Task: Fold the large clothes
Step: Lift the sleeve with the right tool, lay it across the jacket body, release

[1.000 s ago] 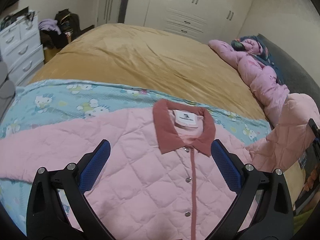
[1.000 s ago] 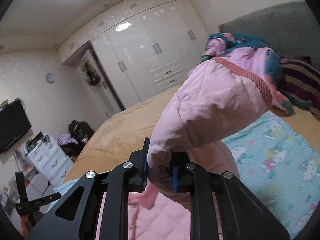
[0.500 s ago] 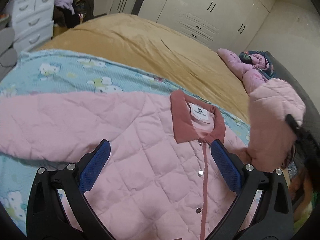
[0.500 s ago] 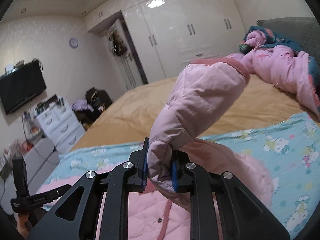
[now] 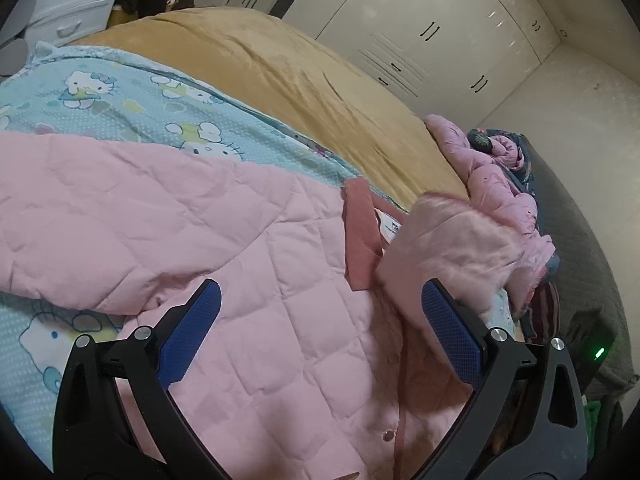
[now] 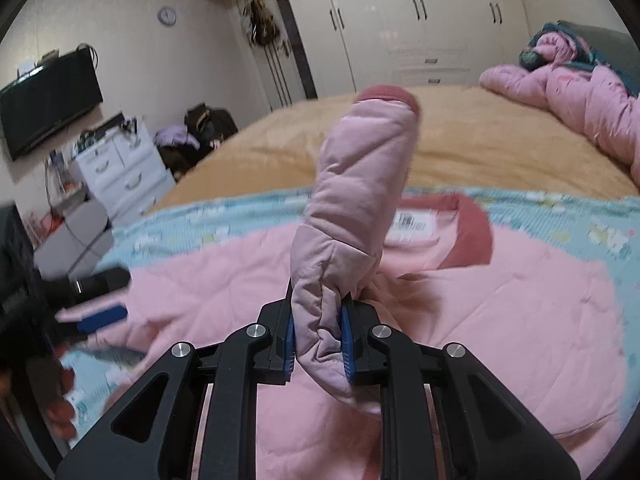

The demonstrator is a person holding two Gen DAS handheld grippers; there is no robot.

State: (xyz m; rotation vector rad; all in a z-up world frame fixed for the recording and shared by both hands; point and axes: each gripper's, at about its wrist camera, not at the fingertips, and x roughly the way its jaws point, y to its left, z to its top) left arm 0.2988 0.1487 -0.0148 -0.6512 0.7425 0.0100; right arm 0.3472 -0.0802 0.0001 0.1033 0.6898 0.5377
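Note:
A pink quilted jacket (image 5: 248, 264) with a dusty-red collar (image 5: 360, 228) and snap buttons lies front-up on a light blue cartoon-print sheet (image 5: 132, 100). My right gripper (image 6: 319, 338) is shut on the jacket's right sleeve (image 6: 360, 184), which stands up over the chest with its red cuff at the top. In the left wrist view that sleeve (image 5: 452, 248) hangs blurred over the collar. My left gripper (image 5: 320, 340) is open just above the jacket's chest, holding nothing; it also shows at the left edge (image 6: 96, 300) of the right wrist view. The other sleeve (image 5: 80, 216) lies spread out leftward.
The sheet rests on a tan bedspread (image 5: 280, 76). A second pink padded garment (image 6: 576, 100) is bunched at the head of the bed by the dark headboard (image 5: 576, 264). White wardrobes (image 6: 420, 20), a white drawer unit (image 6: 120, 168) and a wall television (image 6: 48, 100) stand beyond the bed.
My right gripper has carried the sleeve inward and down, from off the jacket's side to over its chest and collar. My left gripper has sunk closer to the jacket and rolled, staying open.

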